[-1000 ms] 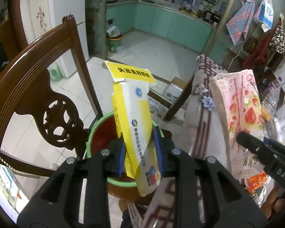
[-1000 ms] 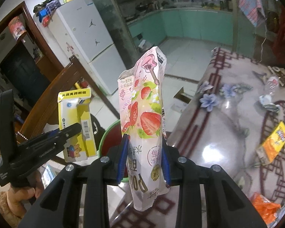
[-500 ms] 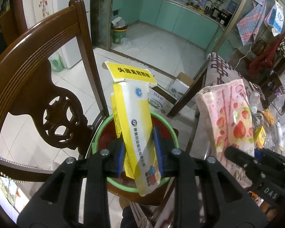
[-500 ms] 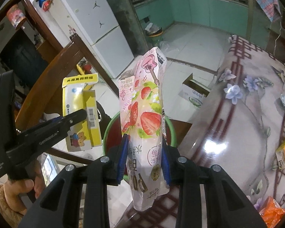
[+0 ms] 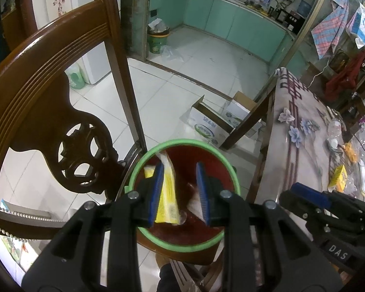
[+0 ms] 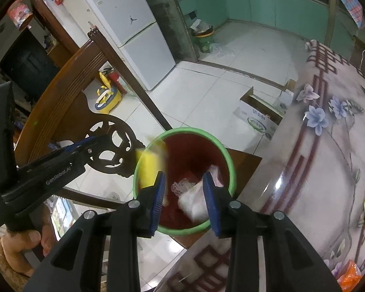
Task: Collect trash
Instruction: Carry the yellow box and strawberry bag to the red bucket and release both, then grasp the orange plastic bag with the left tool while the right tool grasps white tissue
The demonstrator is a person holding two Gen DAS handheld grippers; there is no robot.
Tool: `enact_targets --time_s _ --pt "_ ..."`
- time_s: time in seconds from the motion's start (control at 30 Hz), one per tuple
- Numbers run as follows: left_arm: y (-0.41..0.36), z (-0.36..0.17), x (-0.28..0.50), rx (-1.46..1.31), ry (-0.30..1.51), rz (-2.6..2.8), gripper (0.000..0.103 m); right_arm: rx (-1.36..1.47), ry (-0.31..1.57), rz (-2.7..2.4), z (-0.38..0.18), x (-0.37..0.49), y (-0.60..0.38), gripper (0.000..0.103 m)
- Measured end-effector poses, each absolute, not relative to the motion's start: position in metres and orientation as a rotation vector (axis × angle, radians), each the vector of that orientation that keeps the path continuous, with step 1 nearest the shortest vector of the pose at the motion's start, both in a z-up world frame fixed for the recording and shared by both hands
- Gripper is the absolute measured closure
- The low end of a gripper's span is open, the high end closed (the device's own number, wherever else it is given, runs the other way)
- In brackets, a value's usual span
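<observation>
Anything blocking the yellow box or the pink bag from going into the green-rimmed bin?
Nothing visible. The bin has no lid. The yellow box is past its rim and the pink bag lies inside. The left tongs and right tongs stand open above it, touching neither.

A green-rimmed bin [image 6: 227, 157] stands on the wooden chair seat [image 6: 245, 160].
</observation>
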State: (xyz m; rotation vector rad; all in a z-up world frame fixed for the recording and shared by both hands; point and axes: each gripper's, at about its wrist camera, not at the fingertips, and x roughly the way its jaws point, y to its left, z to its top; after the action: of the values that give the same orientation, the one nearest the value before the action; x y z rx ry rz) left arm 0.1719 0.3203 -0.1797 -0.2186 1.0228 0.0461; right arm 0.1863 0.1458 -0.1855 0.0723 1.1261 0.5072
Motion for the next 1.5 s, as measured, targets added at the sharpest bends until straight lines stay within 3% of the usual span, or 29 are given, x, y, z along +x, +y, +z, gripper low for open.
enact_targets --time_s 0.03,0.07,0.1,0.6,0.87,1.37,1.5 --pt "0.321 -0.179 0.172 -0.218 1.019 0.053 0.075 0.073 1.125 0.510 -0.185 0.187 0.147 0.065" --pt "0.321 -0.179 0.172 -0.220 1.018 0.057 0.057 0.075 1.124 0.511 -0.185 0.187 0.146 0.049" --pt "0.322 -0.178 0.171 -0.226 1.013 0.061 0.041 0.080 1.115 0.508 -0.184 0.186 0.145 0.043" --pt "0.300 -0.144 0.139 -0.188 0.933 0.064 0.041 0.114 1.024 0.462 -0.153 0.157 0.103 0.042" --pt "0.261 -0.136 0.116 -0.189 0.918 0.046 0.035 0.135 0.998 0.428 -0.145 0.127 0.060 0.027" --pt "0.066 -0.141 0.079 -0.087 0.955 -0.223 0.029 0.260 0.979 0.140 -0.145 0.063 -0.156 0.026" --pt "0.020 -0.145 0.065 -0.023 0.935 -0.345 0.022 0.279 0.989 0.079 -0.153 0.050 -0.209 0.026"
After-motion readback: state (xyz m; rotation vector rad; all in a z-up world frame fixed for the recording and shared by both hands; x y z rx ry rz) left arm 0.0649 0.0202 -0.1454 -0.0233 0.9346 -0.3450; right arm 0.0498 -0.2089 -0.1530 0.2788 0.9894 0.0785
